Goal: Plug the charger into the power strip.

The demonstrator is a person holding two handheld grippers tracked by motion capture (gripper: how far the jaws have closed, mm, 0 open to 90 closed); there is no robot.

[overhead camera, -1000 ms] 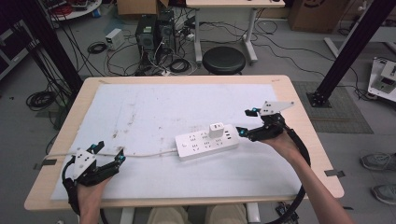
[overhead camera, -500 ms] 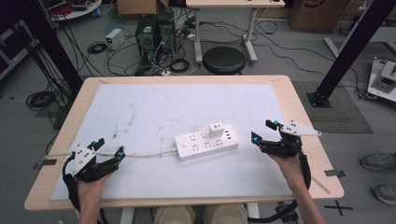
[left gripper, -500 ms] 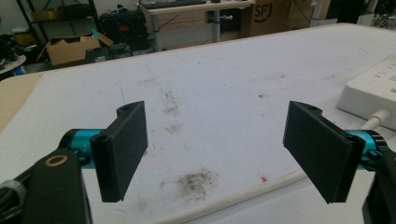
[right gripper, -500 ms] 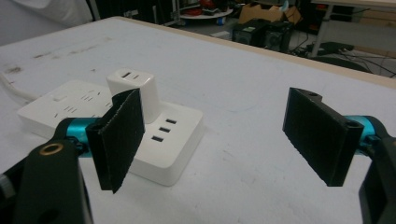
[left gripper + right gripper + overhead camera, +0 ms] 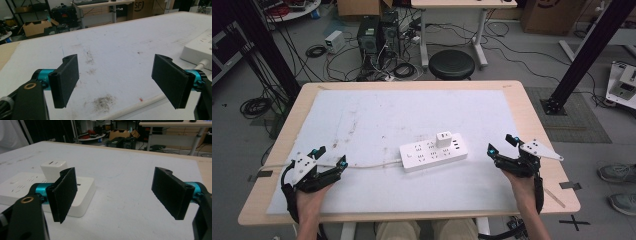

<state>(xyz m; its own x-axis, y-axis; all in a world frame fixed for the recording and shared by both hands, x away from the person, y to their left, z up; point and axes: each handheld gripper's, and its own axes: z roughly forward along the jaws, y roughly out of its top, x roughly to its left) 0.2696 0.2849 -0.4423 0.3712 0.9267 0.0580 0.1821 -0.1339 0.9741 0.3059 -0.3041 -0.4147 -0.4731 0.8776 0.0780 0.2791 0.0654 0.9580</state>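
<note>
A white power strip [image 5: 433, 153] lies in the middle of the white mat, and a white plug adapter [image 5: 444, 138] sits in its far row. Its white cable [image 5: 372, 164] runs left across the mat. My left gripper [image 5: 330, 155] rests open at the near left, its jaws on either side of the cable [image 5: 135, 106] without touching it. The strip's end [image 5: 200, 48] lies ahead to the right in the left gripper view. My right gripper [image 5: 501, 143] is open and holds nothing, just right of the strip. The strip [image 5: 82, 187] and adapter [image 5: 53, 170] show partly behind its left jaw.
The white mat [image 5: 412, 115] covers most of the wooden table [image 5: 537, 120] and has grey smudges at the left. Behind the table are a black stool [image 5: 452, 64], computer cases and loose cables on the floor. A black frame post [image 5: 582, 55] stands at the right.
My right gripper has drawn back from over the strip's right end, toward the near right edge of the table, and lowered. The left gripper has stayed almost still.
</note>
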